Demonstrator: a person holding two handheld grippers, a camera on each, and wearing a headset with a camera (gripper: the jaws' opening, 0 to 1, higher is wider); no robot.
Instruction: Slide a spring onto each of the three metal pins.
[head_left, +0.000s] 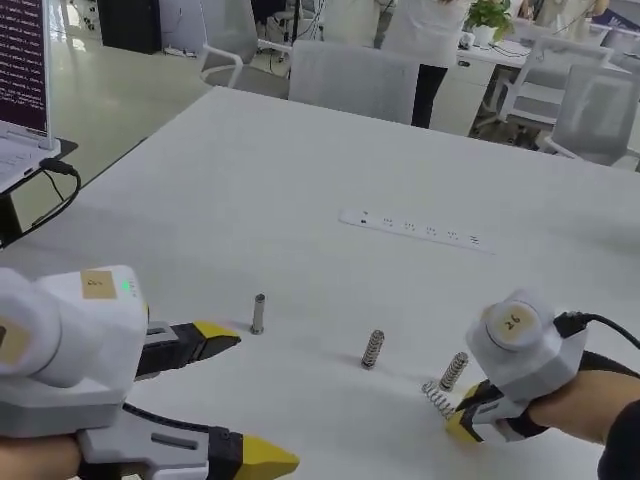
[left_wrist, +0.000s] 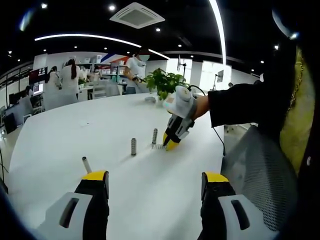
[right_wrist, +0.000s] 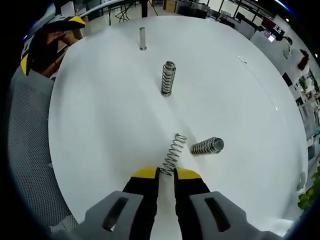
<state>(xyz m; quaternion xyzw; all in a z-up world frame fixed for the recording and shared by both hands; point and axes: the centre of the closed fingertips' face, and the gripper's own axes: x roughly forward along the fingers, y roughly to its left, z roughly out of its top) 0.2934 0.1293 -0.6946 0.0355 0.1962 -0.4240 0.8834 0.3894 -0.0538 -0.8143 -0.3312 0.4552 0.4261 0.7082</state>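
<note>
The right gripper view gives the closest look. The right gripper (right_wrist: 166, 173) has its jaws almost together, pinching the near end of the loose spring (right_wrist: 173, 152). The rest of that spring lies flat on the table (right_wrist: 100, 125). In the head view this gripper (head_left: 458, 422) sits at the near right, its body covering the pinch, with the loose spring (head_left: 437, 398) running out from its tips.

The head view lays out the row. The bare pin (head_left: 258, 313) is on the left, the middle pin (head_left: 373, 349) already wears a spring, and the right pin (head_left: 454, 371) also wears one, just beside the loose spring. Farther off lie a power strip (head_left: 415, 230) and, far left, a laptop (head_left: 20, 110).

The left gripper view looks across the row from the other side. The left gripper (left_wrist: 155, 176) is spread wide and holds nothing, with the bare pin (left_wrist: 86, 164) near its left jaw.
</note>
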